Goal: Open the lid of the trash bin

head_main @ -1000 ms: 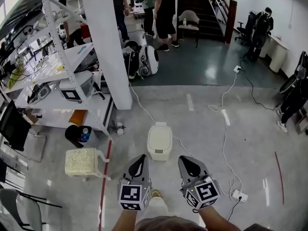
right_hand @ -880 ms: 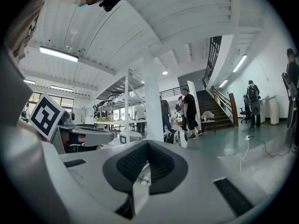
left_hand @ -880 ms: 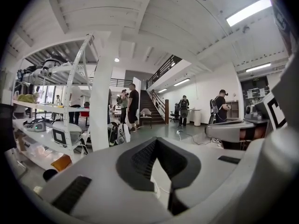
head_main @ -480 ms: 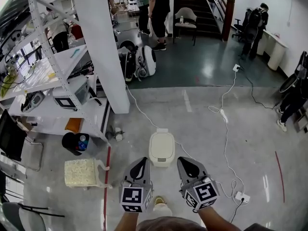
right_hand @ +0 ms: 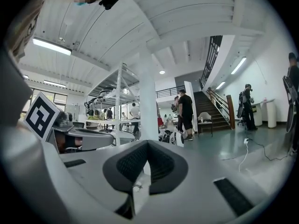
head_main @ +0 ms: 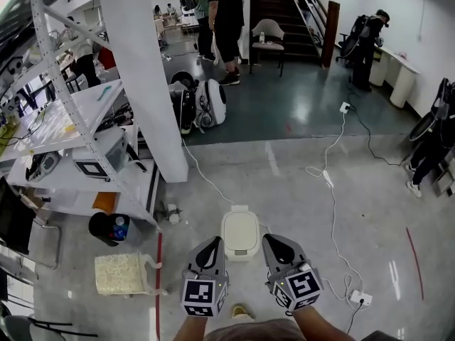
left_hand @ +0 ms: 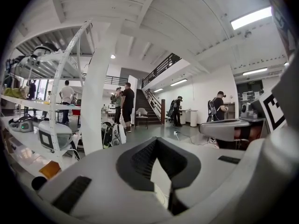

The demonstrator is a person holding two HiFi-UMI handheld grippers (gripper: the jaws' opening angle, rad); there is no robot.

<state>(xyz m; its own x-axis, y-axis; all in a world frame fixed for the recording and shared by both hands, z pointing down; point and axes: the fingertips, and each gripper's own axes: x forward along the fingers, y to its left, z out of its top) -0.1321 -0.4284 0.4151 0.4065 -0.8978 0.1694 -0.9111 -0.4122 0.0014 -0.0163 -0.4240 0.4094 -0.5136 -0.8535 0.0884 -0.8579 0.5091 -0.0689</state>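
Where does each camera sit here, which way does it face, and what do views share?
Head view: on the person's head, facing steeply down at the floor and closed trash bin; left gripper and right gripper show at the bottom.
Left gripper view: on the left gripper, looking along its shut jaws toward the staircase; the right gripper shows at right.
Right gripper view: likewise, with the left gripper at left.
Shared: white pillar and staircase appear in all three.
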